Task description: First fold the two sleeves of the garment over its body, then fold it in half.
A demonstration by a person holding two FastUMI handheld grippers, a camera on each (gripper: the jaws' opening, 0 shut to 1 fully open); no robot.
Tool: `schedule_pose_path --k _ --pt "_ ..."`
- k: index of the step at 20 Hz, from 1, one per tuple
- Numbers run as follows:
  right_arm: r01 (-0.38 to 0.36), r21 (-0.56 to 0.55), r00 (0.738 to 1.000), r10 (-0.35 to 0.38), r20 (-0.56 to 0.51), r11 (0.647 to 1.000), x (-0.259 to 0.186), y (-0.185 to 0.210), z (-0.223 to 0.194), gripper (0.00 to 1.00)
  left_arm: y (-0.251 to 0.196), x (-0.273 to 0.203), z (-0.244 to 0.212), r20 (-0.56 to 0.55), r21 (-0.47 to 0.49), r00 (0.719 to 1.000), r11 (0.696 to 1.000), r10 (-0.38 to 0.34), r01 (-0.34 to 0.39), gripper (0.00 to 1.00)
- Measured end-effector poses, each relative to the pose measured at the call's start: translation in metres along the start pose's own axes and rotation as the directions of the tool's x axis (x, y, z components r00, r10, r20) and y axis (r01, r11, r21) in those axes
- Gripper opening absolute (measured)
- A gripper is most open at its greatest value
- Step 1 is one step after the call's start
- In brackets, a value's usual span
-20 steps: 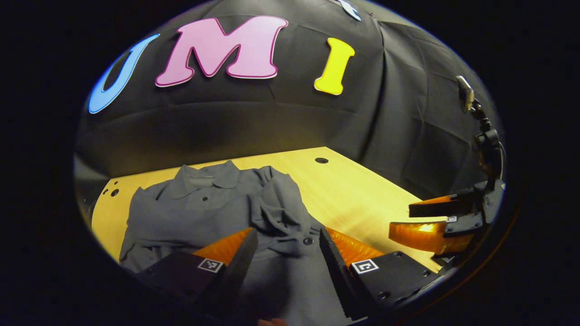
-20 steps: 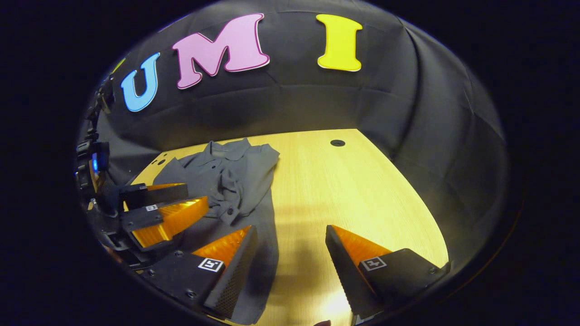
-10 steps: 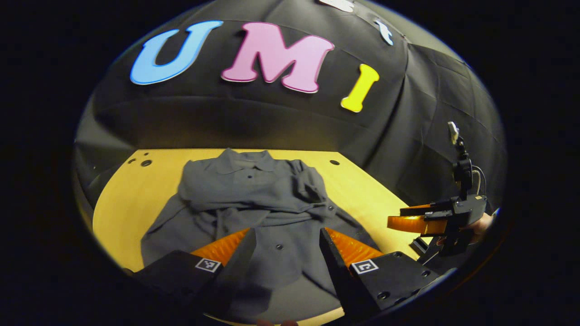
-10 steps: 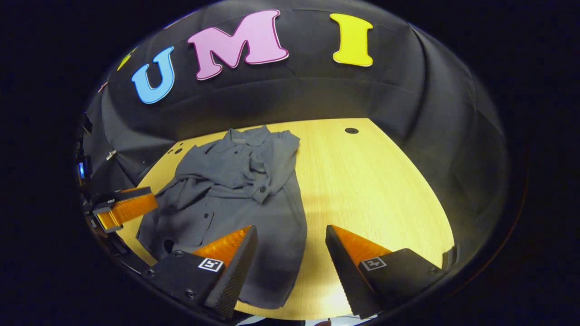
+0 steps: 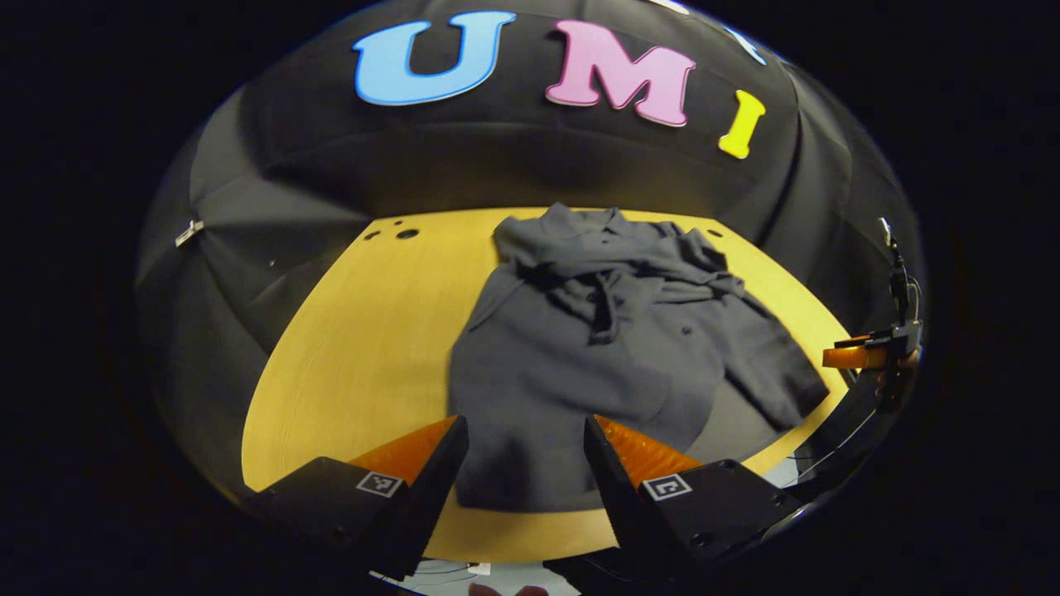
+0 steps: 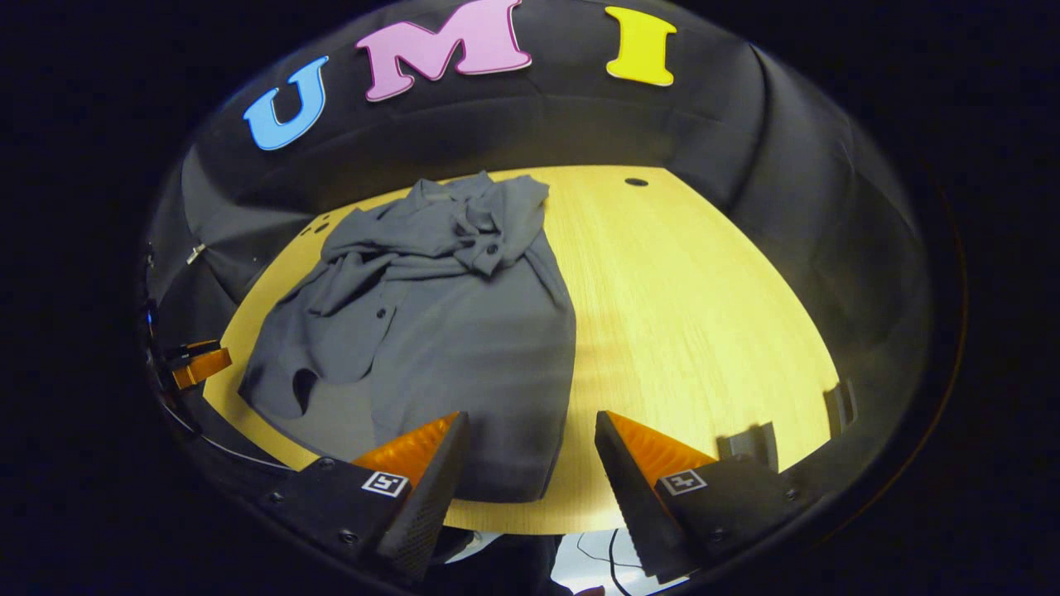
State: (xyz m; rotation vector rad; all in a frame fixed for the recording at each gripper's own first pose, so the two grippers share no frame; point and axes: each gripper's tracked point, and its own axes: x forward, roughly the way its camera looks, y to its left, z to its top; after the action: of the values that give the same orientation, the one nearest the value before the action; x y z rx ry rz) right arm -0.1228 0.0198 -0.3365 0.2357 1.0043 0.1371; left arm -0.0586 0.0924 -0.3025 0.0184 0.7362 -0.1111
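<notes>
A grey button-up shirt [image 5: 613,348] [image 6: 431,314] lies on the wooden table [image 5: 364,348] [image 6: 679,306], collar at the far side, hem near the front edge. Both sleeves are bunched across its chest [image 5: 617,277] [image 6: 439,244]. My left gripper [image 5: 524,472] hangs open above the hem's left part, nothing between its fingers. My right gripper [image 6: 530,468] is open too, above the hem's right corner at the table's front edge. Far off, the right gripper's orange fingers [image 5: 853,356] show in the left gripper view, and the left one's [image 6: 199,364] in the right gripper view.
Round holes [image 5: 406,233] [image 6: 636,181] sit in the table's far corners. Black cloth walls close in the back and sides. Two small grey clips [image 6: 749,443] stand on the table's front right edge. Bare wood lies left and right of the shirt.
Both grippers have drawn back toward the front edge and risen, still open. The shirt now lies farther off, with its whole length and hem in view.
</notes>
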Motion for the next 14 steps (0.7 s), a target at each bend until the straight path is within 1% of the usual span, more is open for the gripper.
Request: schedule_pose_path --k 2,4,5,8,9,10,11,12,13,14 --pt "0.002 0.002 1.0 -0.002 -0.031 1.0 0.005 0.003 -0.015 0.94 0.012 0.002 -0.025 -0.046 -0.012 0.999 1.0 0.006 -0.007 0.89" --pt "-0.002 0.006 0.998 0.003 -0.057 1.0 0.011 0.007 -0.025 0.94 0.012 0.009 -0.043 -0.099 -0.031 0.995 0.999 -0.013 0.01 0.89" --pt "-0.006 0.011 0.998 0.007 -0.066 1.0 0.015 0.009 -0.029 0.94 0.013 0.013 -0.05 -0.125 -0.033 0.992 0.999 -0.01 0.006 0.89" --pt "-0.017 0.024 0.996 0.019 -0.082 1.0 0.025 0.018 -0.036 0.94 0.015 0.027 -0.061 -0.173 -0.024 0.984 0.999 0.03 -0.034 0.9" --pt "-0.017 0.017 0.996 0.018 -0.087 1.0 0.028 0.023 -0.035 0.94 0.017 0.031 -0.06 -0.173 -0.01 0.984 0.999 0.04 -0.043 0.9" --pt "-0.019 -0.002 0.997 0.019 -0.07 1.0 0.031 0.026 -0.03 0.94 0.014 0.034 -0.056 -0.172 0.002 0.984 0.999 0.041 -0.041 0.9" --pt "-0.024 -0.019 0.996 0.023 -0.083 1.0 0.035 0.029 -0.031 0.94 0.012 0.037 -0.054 -0.18 0.01 0.983 0.999 0.041 -0.04 0.9" --pt "-0.019 -0.054 0.997 0.015 -0.076 0.998 0.036 0.03 -0.032 0.98 0.011 0.039 -0.056 -0.2 0.015 0.979 0.999 0.041 -0.039 0.9" --pt "-0.007 -0.113 0.996 -0.002 -0.087 0.994 0.035 0.029 -0.035 0.98 0.011 0.043 -0.053 -0.2 0.014 0.979 0.999 0.042 -0.04 0.91" --pt "-0.021 -0.143 0.997 0.009 -0.082 0.99 0.037 0.034 -0.033 0.98 0.01 0.041 -0.056 -0.217 0.005 0.975 0.999 0.046 -0.046 0.91"
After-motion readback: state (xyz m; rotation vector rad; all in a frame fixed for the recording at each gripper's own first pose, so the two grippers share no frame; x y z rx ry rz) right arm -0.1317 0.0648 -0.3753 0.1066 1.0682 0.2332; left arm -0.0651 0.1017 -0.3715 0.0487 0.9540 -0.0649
